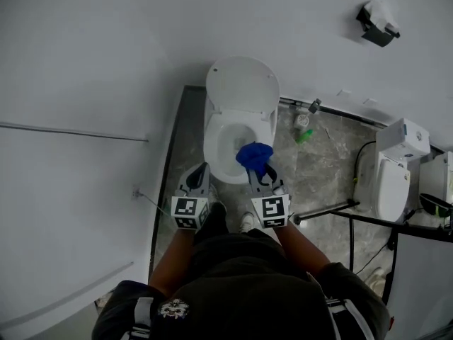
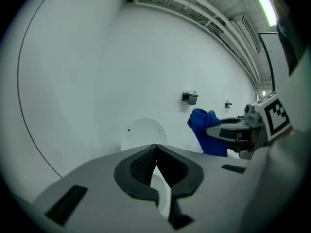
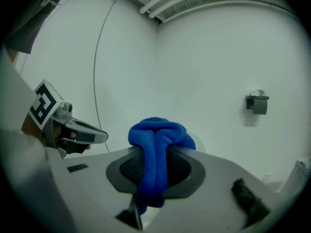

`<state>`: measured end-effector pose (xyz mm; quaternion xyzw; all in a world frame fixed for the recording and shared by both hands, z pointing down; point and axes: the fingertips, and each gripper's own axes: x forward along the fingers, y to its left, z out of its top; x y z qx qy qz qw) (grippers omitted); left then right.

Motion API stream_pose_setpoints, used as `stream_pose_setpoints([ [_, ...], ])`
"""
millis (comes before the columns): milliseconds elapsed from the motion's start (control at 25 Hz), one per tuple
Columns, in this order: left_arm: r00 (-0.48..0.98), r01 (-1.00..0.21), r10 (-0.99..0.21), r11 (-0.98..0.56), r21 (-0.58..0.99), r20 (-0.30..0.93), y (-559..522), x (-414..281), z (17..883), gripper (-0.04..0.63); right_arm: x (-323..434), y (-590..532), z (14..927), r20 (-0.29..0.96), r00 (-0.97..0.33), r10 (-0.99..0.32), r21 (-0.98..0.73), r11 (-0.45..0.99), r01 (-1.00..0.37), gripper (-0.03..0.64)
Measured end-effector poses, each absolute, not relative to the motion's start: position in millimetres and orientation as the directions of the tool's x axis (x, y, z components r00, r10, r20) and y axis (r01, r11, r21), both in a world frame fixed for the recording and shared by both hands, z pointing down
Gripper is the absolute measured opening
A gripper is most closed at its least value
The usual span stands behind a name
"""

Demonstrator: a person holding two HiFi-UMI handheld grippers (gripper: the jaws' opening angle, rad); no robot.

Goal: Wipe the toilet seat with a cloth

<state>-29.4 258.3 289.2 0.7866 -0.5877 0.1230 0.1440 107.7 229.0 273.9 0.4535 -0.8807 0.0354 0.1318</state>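
You've got the blue cloth (image 1: 253,154) pinched in your right gripper (image 1: 259,171). The right gripper view shows the jaws clamped on a bunched fold, with a wad bulging out past the tips and a tail hanging below. Your left gripper (image 1: 202,170) is empty, and its own view shows the pads meeting at the tips with nothing between them.

**Where the cloth is:** in the middle of the head view, over the open bowl of the toilet (image 1: 211,151), toward the bowl's lower right. It looks held up in the air rather than pressed on anything. The lid (image 1: 243,83) is raised above the bowl in frame. The seat ring (image 1: 214,129) is down and bare.

**Progress:**
- The cloth is in hand, so that part is done.
- No view shows it touching the seat.
- The seat is plain white, with no streaks or wet marks I can make out, so I can't tell whether any of it has been wiped.
- As a judgement, the wiping contact itself is what's left: bring the cloth down onto the ring and run it round.

**Counts:**
- Two grippers.
- One cloth.
- One toilet in front of you.
- One second toilet (image 1: 393,186) at the right edge.
- One wall holder (image 1: 377,25) at upper right.
- One small green bottle (image 1: 304,136) on the floor, right of the bowl.
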Motion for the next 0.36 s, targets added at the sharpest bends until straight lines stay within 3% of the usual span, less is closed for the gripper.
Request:
stream_pose_setpoints([
  [360, 0.224, -0.974, -0.919, -0.221, 0.045, 0.326, 294, -9, 265, 0.011, 107, 261, 238, 0.181, -0.618, -0.765, 0.092, 0.638, -0.764, 0.081],
])
